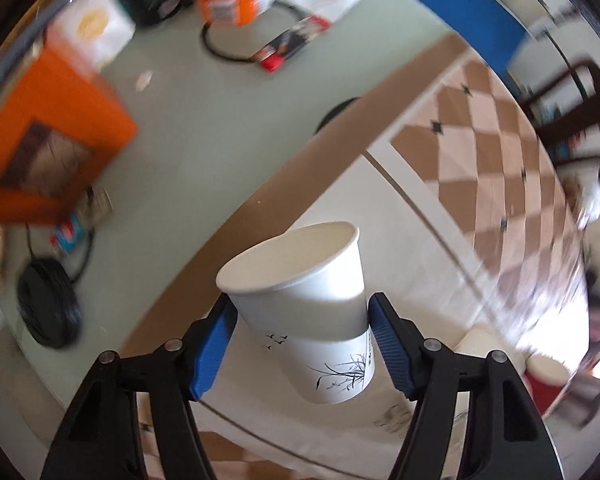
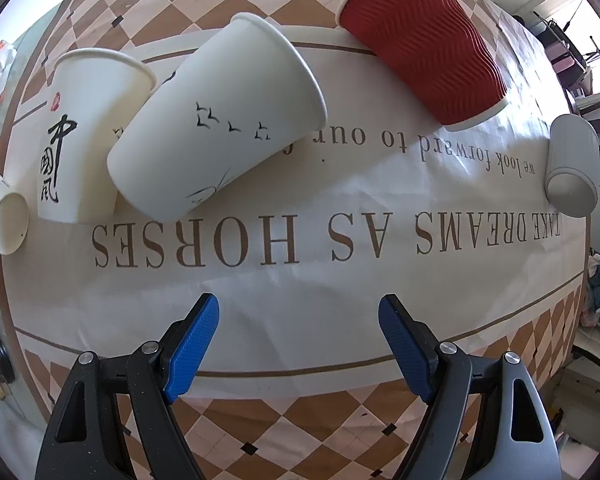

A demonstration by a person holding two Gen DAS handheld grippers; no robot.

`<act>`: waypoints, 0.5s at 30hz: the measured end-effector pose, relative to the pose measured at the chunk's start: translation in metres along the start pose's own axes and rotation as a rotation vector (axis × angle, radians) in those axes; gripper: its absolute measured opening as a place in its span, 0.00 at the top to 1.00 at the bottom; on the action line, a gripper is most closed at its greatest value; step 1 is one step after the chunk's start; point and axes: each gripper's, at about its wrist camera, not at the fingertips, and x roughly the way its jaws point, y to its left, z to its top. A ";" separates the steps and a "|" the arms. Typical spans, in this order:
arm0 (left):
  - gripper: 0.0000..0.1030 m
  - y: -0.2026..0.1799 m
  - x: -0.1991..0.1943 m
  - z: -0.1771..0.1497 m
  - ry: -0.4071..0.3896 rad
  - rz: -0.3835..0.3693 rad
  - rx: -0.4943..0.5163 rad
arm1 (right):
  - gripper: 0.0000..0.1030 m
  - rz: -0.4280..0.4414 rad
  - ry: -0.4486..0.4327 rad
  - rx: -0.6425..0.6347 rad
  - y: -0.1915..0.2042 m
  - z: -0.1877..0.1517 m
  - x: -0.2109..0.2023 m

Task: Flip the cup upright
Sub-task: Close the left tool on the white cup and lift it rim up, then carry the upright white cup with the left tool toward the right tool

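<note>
My left gripper (image 1: pixel 298 322) is shut on a white paper cup (image 1: pixel 304 304) with a bird and grass print. It holds the cup in the air above the table, tilted, mouth pointing up and away. In the right wrist view this cup (image 2: pixel 4 216) shows at the far left edge, bottom toward me. My right gripper (image 2: pixel 300 320) is open and empty above the tablecloth (image 2: pixel 340 280). A white cup with bird print (image 2: pixel 216 120), a white cup with black calligraphy (image 2: pixel 88 128) and a red ribbed cup (image 2: pixel 420 44) stand mouth up on the cloth.
A white cylinder (image 2: pixel 572 168) stands at the right edge of the cloth. In the left wrist view an orange box (image 1: pixel 48 144), a black cable coil (image 1: pixel 48 308) and packages lie on the floor beyond the table edge. A blue chair (image 1: pixel 464 8) stands behind.
</note>
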 end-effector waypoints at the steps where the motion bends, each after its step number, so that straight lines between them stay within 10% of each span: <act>1: 0.37 -0.004 -0.003 -0.004 -0.018 0.019 0.043 | 0.19 -0.002 -0.002 -0.001 -0.001 -0.003 -0.003; 15: 0.37 -0.035 -0.032 -0.133 -0.098 0.148 0.556 | 0.19 -0.003 -0.034 0.007 -0.047 -0.063 -0.037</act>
